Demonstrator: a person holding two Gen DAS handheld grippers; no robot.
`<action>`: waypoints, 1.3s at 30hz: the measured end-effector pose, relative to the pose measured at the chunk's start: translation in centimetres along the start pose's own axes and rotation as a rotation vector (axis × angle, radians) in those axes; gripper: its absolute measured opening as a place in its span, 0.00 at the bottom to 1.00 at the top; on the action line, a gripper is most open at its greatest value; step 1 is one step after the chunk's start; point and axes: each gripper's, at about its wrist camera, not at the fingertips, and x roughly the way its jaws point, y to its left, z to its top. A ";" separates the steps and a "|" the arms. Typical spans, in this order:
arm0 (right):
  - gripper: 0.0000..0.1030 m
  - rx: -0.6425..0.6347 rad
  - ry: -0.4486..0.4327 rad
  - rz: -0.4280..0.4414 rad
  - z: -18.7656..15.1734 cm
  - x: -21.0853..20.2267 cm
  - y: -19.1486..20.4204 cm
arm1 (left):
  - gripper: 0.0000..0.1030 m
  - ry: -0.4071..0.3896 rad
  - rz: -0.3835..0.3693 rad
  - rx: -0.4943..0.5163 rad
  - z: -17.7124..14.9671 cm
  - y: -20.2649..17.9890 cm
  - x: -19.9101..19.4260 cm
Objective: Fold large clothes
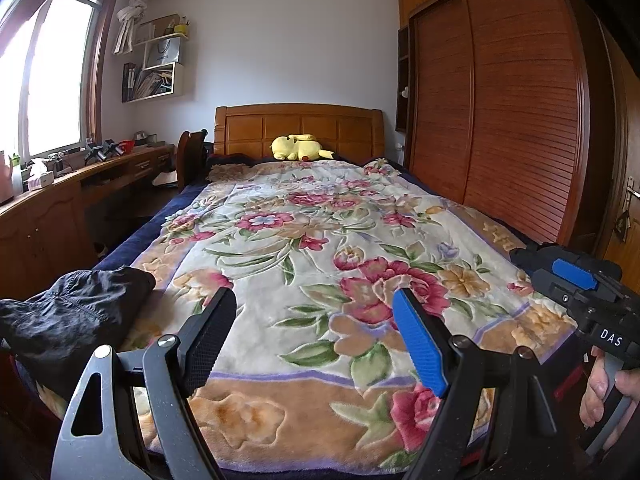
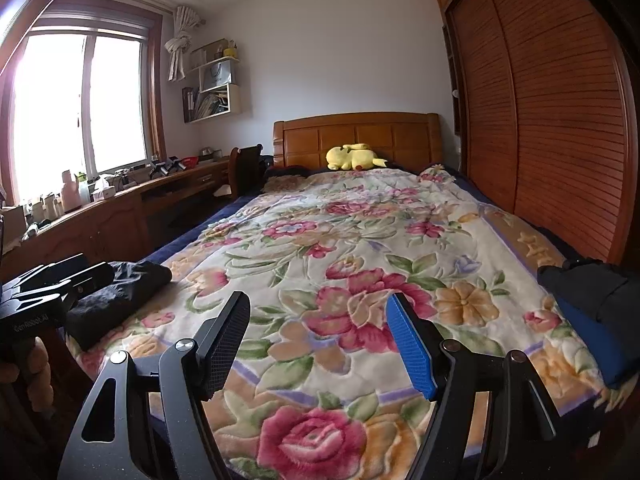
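- Two handheld grippers are over the foot of one bed: the left gripper (image 1: 316, 312) and the right gripper (image 2: 318, 316).
- Each gripper has two fingers — one black, one blue. On both, the fingers are spread wide apart with nothing between them but the floral blanket (image 1: 304, 240) below; neither holds or touches any cloth.
- In the left wrist view the right gripper's body shows at the right edge, with the right hand (image 1: 604, 384) wrapped around its handle.
- In the right wrist view the left gripper's body shows at the left edge, held by the left hand (image 2: 30, 364).
- Two dark piles of clothing are visible. A black garment (image 1: 76, 316) lies crumpled at the near left corner of the bed, beside the left gripper.
- A dark navy garment (image 2: 592, 304) with a bright blue part sits at the near right edge of the bed, seen only in the right wrist view.
- One yellow plush toy (image 1: 298, 147) lies at the far end, against the wooden headboard (image 1: 298, 124).
- One louvred wooden wardrobe (image 1: 500, 112) runs along the right side; one long desk (image 2: 132, 204) stands under the window on the left.
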 end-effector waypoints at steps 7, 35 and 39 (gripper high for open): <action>0.70 -0.007 -0.005 0.000 -0.2 -0.4 -0.4 | 0.79 0.001 0.001 0.003 -0.1 -0.1 0.1; 0.70 -0.014 -0.005 0.009 -0.2 -0.9 -1.0 | 0.79 -0.006 0.009 0.010 -0.3 0.2 -0.3; 0.70 -0.014 -0.003 0.015 -0.1 -1.0 -1.3 | 0.79 -0.009 0.009 0.011 -0.3 0.2 -0.3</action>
